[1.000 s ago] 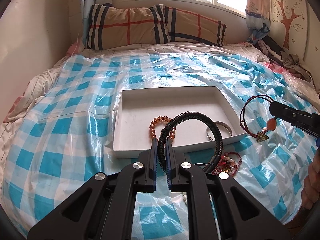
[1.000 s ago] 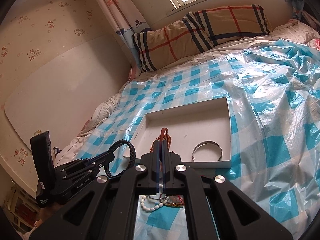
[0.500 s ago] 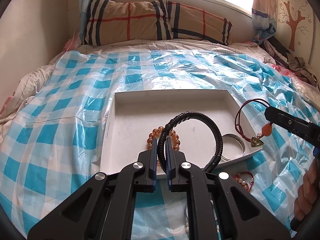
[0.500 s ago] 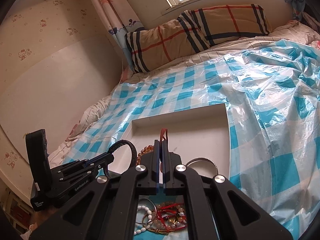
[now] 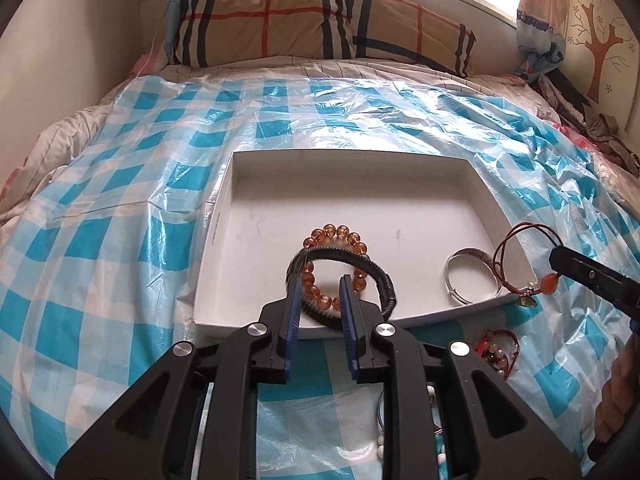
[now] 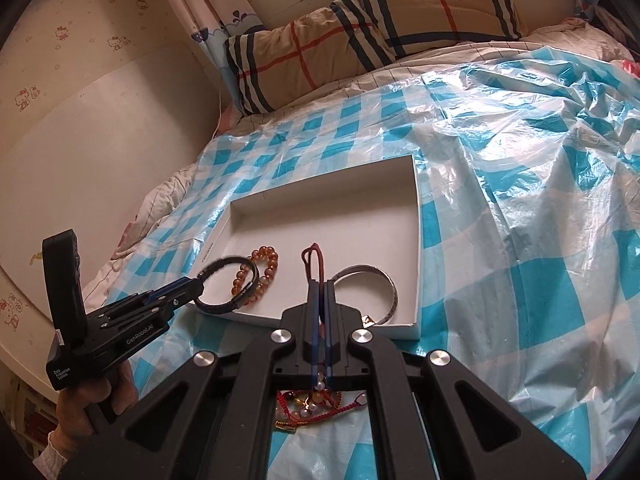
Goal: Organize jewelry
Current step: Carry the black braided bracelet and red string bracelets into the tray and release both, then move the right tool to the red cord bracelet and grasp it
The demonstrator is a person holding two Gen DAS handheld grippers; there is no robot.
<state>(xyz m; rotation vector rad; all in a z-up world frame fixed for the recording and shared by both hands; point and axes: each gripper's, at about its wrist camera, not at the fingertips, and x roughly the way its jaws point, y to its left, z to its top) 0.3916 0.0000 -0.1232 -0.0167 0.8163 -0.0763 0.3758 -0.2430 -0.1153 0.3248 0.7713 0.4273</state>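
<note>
Black braided cord, a bracelet point(image 5: 362, 268), is lying just ahead of the left gripper point(image 5: 320, 284) at lower centre of the left wrist view, its loop draping across the amber bead bracelet point(image 5: 334, 240) inside the white box point(image 5: 400, 168); the blue-padded fingers point(image 5: 294, 300) have just been opening and are standing spread with the cord no longer pinched, so the release appears to be under way. At right of that frame the right gripper point(image 5: 560, 258) is keeping its fingers pressed together on a red cord necklace point(image 5: 516, 256), whose orange bead and pendant are dangling at the box's near right corner, just beside the silver bangle point(image 5: 474, 280) resting inside. More loose jewelry point(image 6: 316, 404) is waiting on the blue-checked plastic sheet point(image 5: 120, 220) covering the bed, in front of the box. Judging by this, the necklace's drop turns on clearing the box rim and the bangle.
</note>
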